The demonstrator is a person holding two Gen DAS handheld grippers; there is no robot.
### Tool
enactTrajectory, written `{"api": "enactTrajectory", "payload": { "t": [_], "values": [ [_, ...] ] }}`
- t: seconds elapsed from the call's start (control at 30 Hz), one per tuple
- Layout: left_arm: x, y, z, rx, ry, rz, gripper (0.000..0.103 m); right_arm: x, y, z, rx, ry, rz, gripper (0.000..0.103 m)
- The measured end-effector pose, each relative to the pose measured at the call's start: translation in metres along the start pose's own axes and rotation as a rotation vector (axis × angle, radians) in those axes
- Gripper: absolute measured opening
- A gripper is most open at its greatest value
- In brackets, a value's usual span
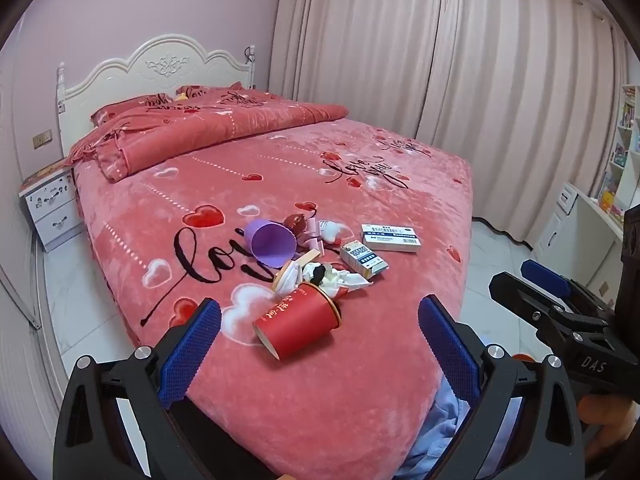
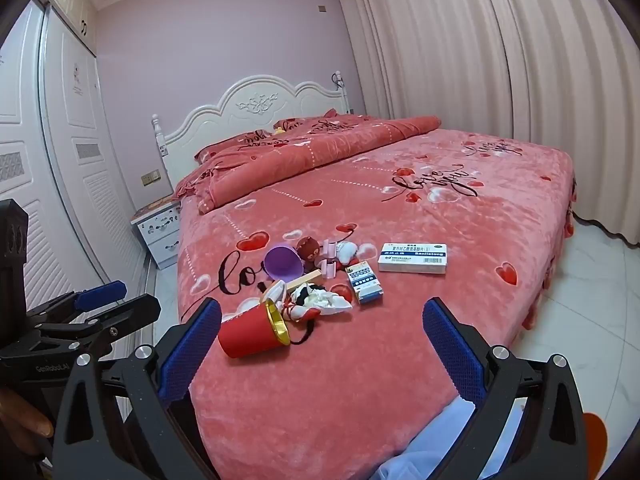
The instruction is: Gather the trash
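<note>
Holding both tools back from the foot of the bed (image 1: 320, 400), the person has nothing gripped: the left gripper (image 1: 320, 330) has its blue pads spread wide and empty, and the right gripper (image 2: 322, 332) is spread the same way.

Just ahead of the left gripper, nearest of all, lies a red paper cup (image 1: 298, 326) tipped on its side, gold rim pointing away toward the pile. What it holds cannot be made out.

Touching its rim, slightly farther out, is crumpled tissue (image 1: 336, 278). Beyond that a purple cup (image 1: 272, 242) also lies on its side, mouth toward the grippers and seemingly empty.

Ahead and right of the pile sit a small blue-and-white carton (image 2: 363, 283) and, farther right, a flat white medicine box (image 2: 413, 258).

A sensible first pick is probably the red cup: close across its wall gently, since thin paper will likely crush. Soft bedding may give under any downward push.
</note>
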State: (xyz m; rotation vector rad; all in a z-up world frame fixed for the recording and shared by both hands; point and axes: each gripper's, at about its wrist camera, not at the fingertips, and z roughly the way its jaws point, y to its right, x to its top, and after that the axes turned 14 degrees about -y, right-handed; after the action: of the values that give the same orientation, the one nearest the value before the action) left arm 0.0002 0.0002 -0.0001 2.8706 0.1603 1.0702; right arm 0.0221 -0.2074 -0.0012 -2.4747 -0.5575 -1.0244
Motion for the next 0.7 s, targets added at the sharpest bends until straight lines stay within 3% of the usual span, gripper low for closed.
{"api": "enactTrajectory", "payload": {
  "t": [0.7],
  "values": [
    [0.0005,0.0015,0.0003,0.003,-0.010,-0.005,0.097,0.0005,0.0014,0.0015,0.005,-0.006,0.009,0.098]
  ]
}}
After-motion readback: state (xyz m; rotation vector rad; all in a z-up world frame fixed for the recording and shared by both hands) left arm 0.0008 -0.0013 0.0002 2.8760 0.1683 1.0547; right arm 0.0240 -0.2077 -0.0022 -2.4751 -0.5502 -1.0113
